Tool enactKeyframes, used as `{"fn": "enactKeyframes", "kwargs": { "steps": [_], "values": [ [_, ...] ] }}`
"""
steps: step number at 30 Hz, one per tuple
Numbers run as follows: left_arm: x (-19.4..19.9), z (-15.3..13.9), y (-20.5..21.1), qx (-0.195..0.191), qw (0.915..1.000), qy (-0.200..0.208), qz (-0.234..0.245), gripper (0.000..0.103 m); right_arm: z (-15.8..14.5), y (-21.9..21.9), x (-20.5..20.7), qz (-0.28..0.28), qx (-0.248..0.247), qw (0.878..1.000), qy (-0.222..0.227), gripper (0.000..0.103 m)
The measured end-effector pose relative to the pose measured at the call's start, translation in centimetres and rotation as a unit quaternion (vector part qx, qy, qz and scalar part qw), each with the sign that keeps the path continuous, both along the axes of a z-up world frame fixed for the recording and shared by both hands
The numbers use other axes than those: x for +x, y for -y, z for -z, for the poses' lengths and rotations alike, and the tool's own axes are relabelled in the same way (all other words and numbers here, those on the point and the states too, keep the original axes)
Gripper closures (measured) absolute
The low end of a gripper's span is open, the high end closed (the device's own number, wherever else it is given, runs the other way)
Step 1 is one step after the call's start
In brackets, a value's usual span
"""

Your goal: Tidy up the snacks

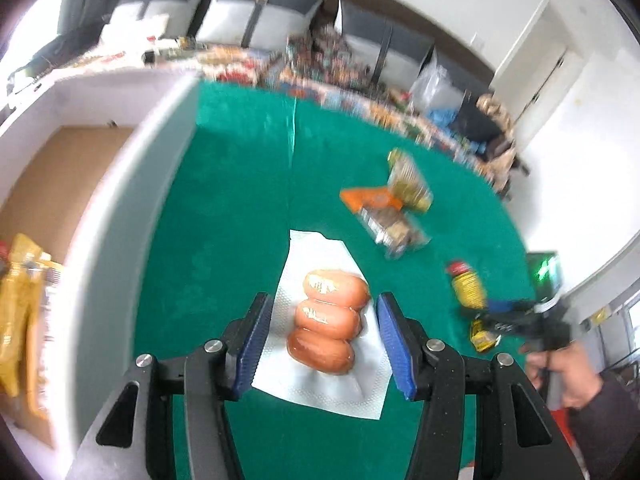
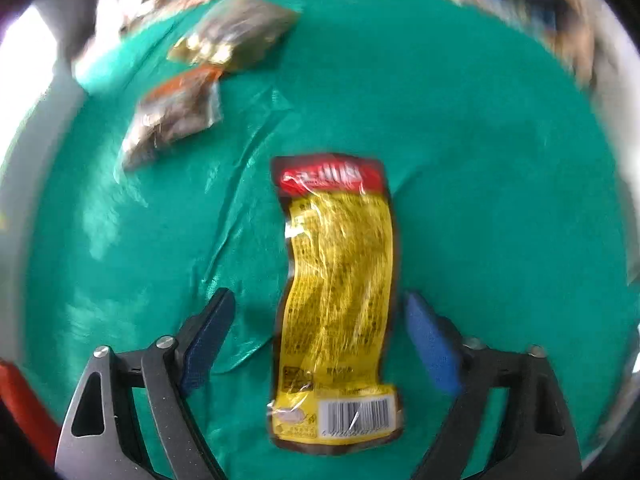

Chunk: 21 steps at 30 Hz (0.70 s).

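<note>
A white pack of three sausages (image 1: 326,320) lies on the green tablecloth (image 1: 224,200). My left gripper (image 1: 322,304) is open and straddles it, one blue pad on each side, not touching. A long yellow snack packet with a red top (image 2: 340,288) lies on the cloth (image 2: 500,200). My right gripper (image 2: 320,300) is open around its lower half. The same packet (image 1: 468,284) and the right gripper (image 1: 480,312) show in the left wrist view at the right. An orange-topped packet (image 1: 380,212) and a gold packet (image 1: 408,178) lie further back.
A white box (image 1: 132,184) with a brown floor stands at the left, with yellow packets (image 1: 20,312) in it. Many snacks are piled along the table's far edge (image 1: 320,64). The two far packets show at upper left in the right wrist view (image 2: 176,116).
</note>
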<state>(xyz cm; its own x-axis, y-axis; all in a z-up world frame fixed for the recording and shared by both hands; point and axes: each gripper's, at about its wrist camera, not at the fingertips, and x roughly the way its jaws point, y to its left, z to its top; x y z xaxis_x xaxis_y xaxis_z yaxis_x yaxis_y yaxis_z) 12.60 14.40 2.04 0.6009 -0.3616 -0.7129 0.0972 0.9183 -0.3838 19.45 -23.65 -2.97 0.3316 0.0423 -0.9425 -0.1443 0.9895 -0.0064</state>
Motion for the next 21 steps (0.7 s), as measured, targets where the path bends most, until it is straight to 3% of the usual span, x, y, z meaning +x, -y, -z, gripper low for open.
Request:
{"fn": "enactKeyframes", "kwargs": {
  "steps": [5, 10, 14, 17, 21],
  "values": [
    [-2.6, -4.5, -5.5, 0.003, 0.9991, 0.033, -0.028, 0.049, 0.4, -0.6, -2.0, 0.003, 0.019, 1.0, -0.011, 0.059],
    [-3.9, -5.5, -11.7, 0.031, 0.9955, 0.038, -0.081, 0.049, -1.7, 0.8, -3.7, 0.037, 0.133, 0.99, 0.0, 0.059],
    [-5.0, -4.5, -17.5, 0.029, 0.9898, 0.025, -0.137, 0.049, -6.1, -1.0, -3.8, 0.024, 0.246, 0.969, 0.015, 0.059],
    [-5.6, -3.8, -20.3, 0.034, 0.9852, 0.014, -0.167, 0.049, -9.9, -6.2, -3.6, -0.025, 0.313, 0.949, 0.023, 0.059],
    [-6.6, -3.1, -23.4, 0.038, 0.9792, 0.002, -0.199, 0.049, -14.3, -18.2, -3.6, -0.125, 0.378, 0.917, 0.016, 0.058]
  ]
}}
